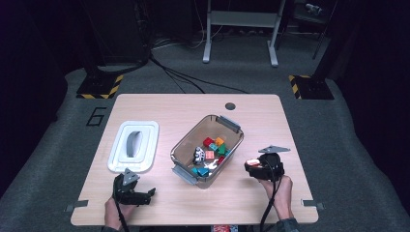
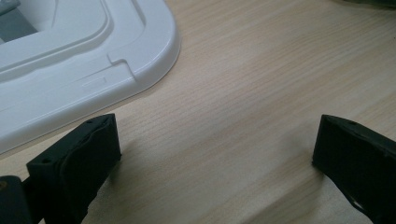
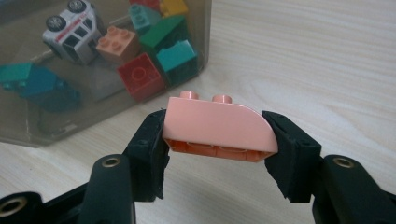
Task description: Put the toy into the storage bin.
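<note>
We are viewing a wooden table (image 1: 159, 104) on grey carpet; right gripper (image 3: 219, 154) is clamping a pink brick (image 3: 217, 125), long axis spanning its jaws, studs up; left gripper (image 2: 219, 154) is gaping, empty.

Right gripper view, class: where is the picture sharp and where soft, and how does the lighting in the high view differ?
Right gripper view: the pink brick is sharp, evenly lit and without glare, while the toys behind the clear bin wall look softer. High view: the table is bright, and the floor around it falls to near black.
</note>
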`<state>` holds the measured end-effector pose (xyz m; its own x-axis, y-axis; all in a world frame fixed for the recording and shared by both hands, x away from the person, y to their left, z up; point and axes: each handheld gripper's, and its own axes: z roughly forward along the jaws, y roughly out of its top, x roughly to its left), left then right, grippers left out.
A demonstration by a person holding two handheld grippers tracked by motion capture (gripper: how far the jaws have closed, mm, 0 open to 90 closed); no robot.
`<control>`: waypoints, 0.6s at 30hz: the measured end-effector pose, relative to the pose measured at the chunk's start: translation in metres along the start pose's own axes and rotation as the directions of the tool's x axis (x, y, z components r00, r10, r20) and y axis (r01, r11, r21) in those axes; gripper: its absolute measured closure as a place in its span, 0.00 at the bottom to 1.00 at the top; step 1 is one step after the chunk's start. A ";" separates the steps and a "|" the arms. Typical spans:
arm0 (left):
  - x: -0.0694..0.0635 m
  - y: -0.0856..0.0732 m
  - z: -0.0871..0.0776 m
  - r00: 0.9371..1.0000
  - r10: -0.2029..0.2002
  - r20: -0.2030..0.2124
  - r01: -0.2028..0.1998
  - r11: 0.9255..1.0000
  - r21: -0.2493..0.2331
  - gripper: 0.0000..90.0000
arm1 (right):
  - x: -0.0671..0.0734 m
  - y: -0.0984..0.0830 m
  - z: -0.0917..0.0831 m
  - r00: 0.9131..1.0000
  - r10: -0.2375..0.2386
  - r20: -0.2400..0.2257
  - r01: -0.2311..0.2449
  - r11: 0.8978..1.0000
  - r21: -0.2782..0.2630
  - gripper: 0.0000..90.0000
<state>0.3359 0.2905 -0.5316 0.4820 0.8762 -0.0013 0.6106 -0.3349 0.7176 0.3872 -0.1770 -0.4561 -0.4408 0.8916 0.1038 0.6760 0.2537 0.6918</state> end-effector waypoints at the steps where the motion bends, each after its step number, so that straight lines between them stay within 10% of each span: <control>1: 0.000 0.000 0.000 1.000 0.000 0.000 0.000 1.000 0.000 0.01 | -0.001 0.002 -0.001 1.000 -0.009 0.001 0.009 1.000 -0.003 0.48; 18: 0.000 0.000 0.000 1.000 0.007 -0.006 -0.007 1.000 -0.001 0.01 | 0.000 0.035 -0.016 0.999 -0.033 0.019 0.033 0.999 -0.018 0.48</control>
<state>0.3360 0.2907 -0.5319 0.4828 0.8757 0.0082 0.6067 -0.3412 0.7180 0.4017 -0.1740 -0.4206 -0.4516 0.8897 0.0674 0.6505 0.2766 0.7074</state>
